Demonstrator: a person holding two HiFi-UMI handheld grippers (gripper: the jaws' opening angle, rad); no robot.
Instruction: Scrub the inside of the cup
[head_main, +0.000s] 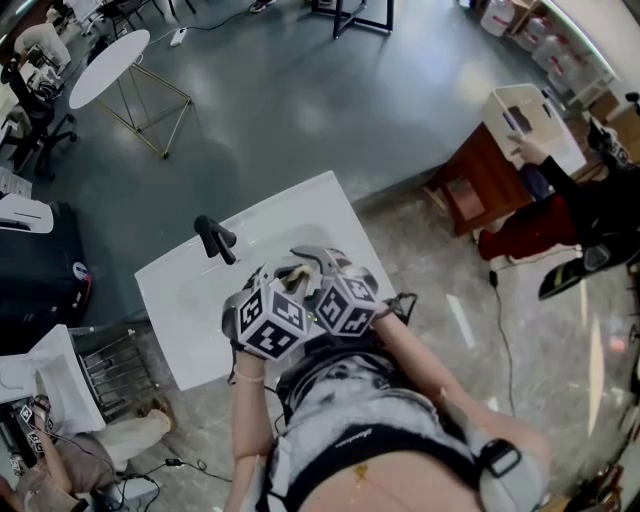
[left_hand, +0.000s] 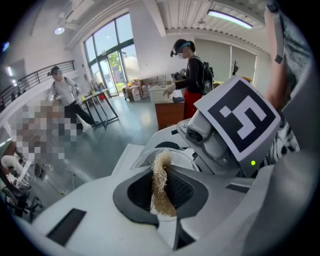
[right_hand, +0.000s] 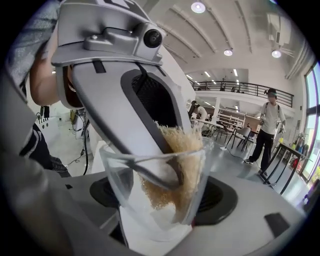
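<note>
1. The right hand-held gripper (right_hand: 162, 199) is clamped on the clear cup (right_hand: 125, 182), with its pads on the cup walls at 3 and 9 o'clock.
2. The left hand-held gripper (left_hand: 162, 189) has its jaws narrow, pinching a tan fibre scrubber (left_hand: 161, 167).
3. In the right gripper view it reaches into the cup's mouth from 11 o'clock, and the scrubber lies against the inner wall.
4. Both are held above the white counter (head_main: 310, 205), at 4 o'clock of the black faucet (head_main: 215, 238).
</note>
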